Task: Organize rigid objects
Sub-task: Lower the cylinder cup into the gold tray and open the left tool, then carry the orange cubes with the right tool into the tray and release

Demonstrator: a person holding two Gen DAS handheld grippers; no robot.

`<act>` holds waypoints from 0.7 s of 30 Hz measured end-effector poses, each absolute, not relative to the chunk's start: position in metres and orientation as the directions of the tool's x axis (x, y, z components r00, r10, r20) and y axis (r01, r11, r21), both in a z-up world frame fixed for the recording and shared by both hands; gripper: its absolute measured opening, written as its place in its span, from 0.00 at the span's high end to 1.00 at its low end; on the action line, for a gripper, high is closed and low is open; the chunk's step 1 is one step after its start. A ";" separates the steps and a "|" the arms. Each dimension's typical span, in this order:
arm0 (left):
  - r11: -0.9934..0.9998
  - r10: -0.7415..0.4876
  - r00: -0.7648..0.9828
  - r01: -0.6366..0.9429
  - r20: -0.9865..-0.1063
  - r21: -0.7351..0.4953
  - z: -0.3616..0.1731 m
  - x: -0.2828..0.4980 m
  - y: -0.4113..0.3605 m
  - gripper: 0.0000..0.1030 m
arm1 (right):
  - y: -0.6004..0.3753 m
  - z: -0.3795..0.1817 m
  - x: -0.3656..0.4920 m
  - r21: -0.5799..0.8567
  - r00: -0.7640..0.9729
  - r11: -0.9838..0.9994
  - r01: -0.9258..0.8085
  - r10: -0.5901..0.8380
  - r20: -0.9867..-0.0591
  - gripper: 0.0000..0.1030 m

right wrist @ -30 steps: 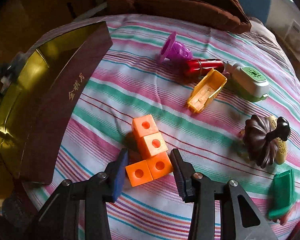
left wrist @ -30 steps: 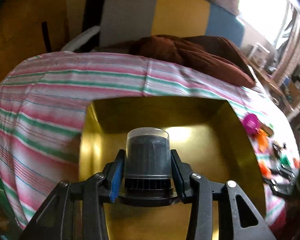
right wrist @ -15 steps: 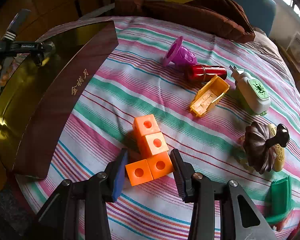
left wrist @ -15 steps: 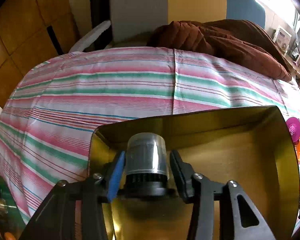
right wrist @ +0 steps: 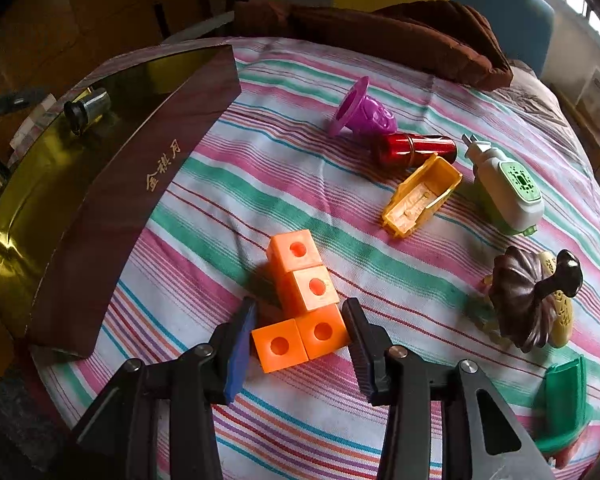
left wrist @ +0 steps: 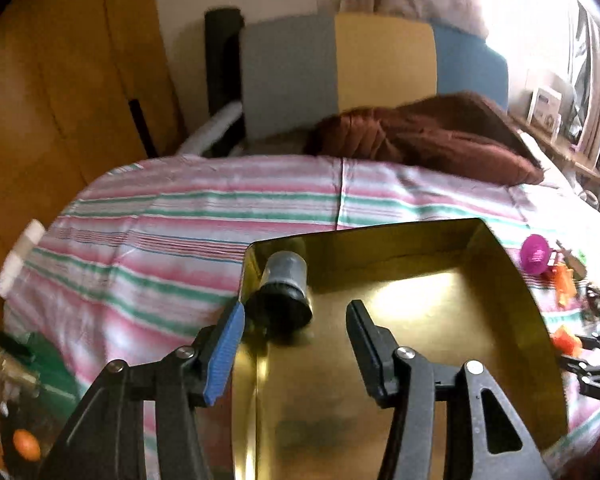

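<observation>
Capped cylinder lies in the gold box, my left gripper spread wide.

I see the dark capped cylinder on its side in the gold-lined box's far-left corner; my right gripper brackets the orange linked cubes, fingers unclosed.

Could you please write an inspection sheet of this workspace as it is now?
Surface: striped cloth.
Job's things: black capped cylinder lying in gold box; orange blocks, purple funnel, red tube, yellow tray on the cloth.
Clutter: plug-in device, brown pumpkin lid, green piece.
Grippers: left gripper open; right gripper open around the blocks.
Cables: nothing seen.
Surroundings: brown blanket, colored headboard.
</observation>
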State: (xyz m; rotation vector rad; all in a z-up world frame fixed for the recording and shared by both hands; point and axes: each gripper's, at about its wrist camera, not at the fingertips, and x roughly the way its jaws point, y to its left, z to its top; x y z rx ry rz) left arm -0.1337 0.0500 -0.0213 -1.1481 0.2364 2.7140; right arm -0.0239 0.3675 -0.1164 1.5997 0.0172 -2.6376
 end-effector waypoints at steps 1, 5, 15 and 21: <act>-0.973 0.111 -0.695 -0.222 -0.710 0.066 -0.018 -0.123 0.047 0.48 | 0.367 -0.116 -0.023 0.015 -0.463 -0.998 0.056 -0.040 -0.885 0.56; -0.981 0.108 -0.714 -0.188 -0.691 0.041 -0.011 -0.086 0.040 0.48 | 0.365 -0.116 -0.023 -0.014 -0.470 -0.998 0.066 -0.019 -0.883 0.58; -0.990 0.085 -0.714 -0.137 -0.695 0.020 -0.014 -0.035 0.022 0.48 | 0.361 -0.114 -0.027 -0.036 -0.442 -0.999 0.015 0.026 -0.897 0.59; -0.993 0.089 -0.703 -0.118 -0.706 -0.008 -0.018 -0.024 0.010 0.48 | 0.356 -0.112 -0.028 -0.071 -0.421 -0.995 -0.064 0.091 -0.902 0.59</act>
